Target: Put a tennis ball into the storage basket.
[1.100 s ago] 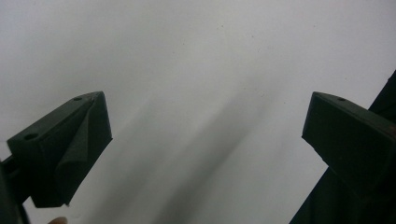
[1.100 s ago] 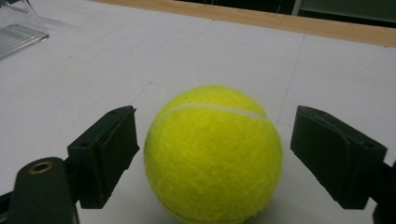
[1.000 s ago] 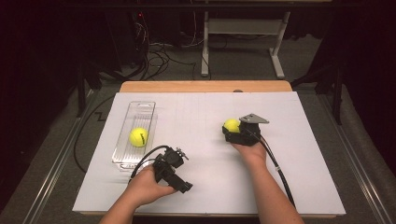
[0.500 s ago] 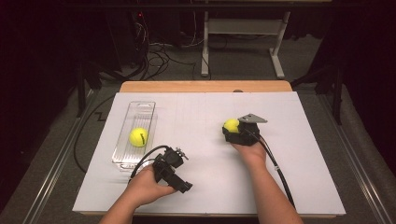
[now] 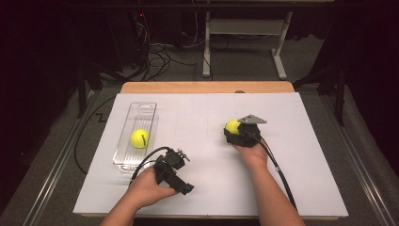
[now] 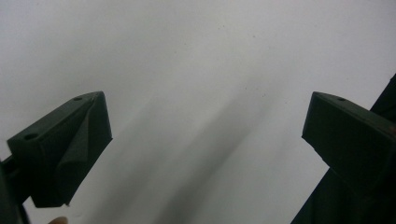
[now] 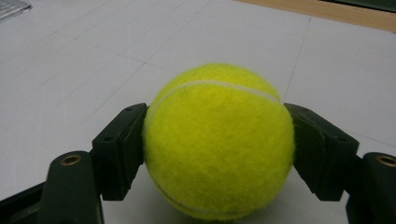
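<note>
On the white table sheet, right of centre, a tennis ball sits pinched at its widest between the right gripper's jaws, which have just been closing onto it, likely for lifting toward the clear plastic tray holding a second tennis ball. The left gripper idles nearby, jaws wide and empty.
</note>
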A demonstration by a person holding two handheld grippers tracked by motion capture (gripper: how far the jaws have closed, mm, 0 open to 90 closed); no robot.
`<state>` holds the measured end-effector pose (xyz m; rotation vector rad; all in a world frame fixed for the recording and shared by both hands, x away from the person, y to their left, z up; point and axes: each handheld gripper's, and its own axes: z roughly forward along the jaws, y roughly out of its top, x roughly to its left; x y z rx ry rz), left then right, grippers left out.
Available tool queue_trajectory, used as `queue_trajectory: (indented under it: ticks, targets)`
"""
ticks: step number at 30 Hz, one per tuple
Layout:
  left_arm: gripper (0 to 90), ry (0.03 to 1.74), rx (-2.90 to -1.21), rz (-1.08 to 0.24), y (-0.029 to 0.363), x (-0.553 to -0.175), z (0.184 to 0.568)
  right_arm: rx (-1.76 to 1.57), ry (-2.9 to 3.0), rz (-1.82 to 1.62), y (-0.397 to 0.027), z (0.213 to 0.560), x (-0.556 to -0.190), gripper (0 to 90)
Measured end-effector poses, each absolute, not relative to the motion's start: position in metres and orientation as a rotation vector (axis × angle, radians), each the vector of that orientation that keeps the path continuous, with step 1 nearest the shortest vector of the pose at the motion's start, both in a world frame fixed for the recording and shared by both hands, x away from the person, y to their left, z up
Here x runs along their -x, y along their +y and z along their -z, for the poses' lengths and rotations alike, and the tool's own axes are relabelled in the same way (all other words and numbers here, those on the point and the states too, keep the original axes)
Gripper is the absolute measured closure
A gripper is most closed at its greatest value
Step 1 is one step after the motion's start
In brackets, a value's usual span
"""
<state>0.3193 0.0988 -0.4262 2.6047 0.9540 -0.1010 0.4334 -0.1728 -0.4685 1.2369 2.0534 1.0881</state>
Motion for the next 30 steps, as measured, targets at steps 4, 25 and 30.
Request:
queue_trajectory:
  ticks: [4,25,30]
  targets:
    - [2.2,0.952,-2.607,0.100,0.098,-0.319,0.427,-1.238,2.052,-1.087,-0.173,0.468,-0.433,27.5]
    - [2.3,0.959,-2.603,0.095,0.099,-0.319,0.426,-1.197,2.001,-1.186,-0.184,0.442,-0.414,27.6]
    - [2.3,0.962,-2.607,0.096,0.098,-0.319,0.427,-1.180,2.002,-1.201,-0.185,0.439,-0.408,27.6]
